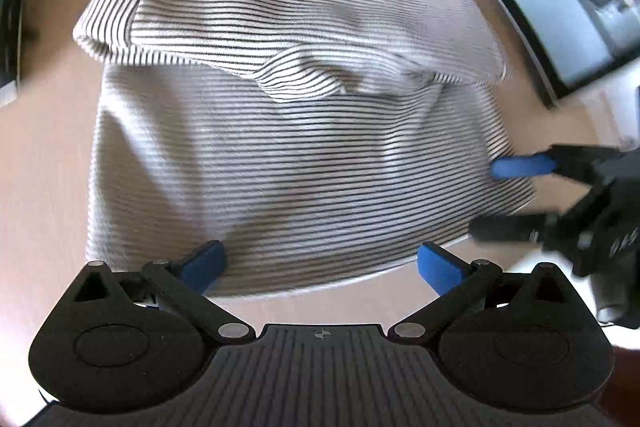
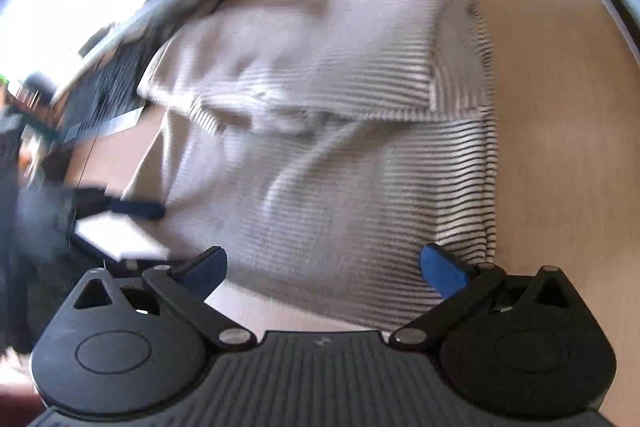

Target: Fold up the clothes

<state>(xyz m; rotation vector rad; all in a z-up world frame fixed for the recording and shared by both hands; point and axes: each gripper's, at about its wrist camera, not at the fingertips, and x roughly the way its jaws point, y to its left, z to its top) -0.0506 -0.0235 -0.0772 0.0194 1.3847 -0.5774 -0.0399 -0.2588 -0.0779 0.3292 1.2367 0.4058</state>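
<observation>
The white, black-striped knit garment (image 1: 296, 155) lies half-folded on the pale wooden worktop (image 1: 44, 155). Left gripper (image 1: 320, 267) straddles its near hem, fingers wide and empty; right gripper (image 2: 324, 267) gapes at the adjoining edge, equally near.

Left tool (image 1: 320, 267): jaws spread wide, blue pads (image 1: 202, 265) apart, nothing between them.
Right tool (image 2: 323, 267): jaws spread wide, holding nothing.
Relative position: right tool enters the left wrist view from the right side, fingers parted.
</observation>
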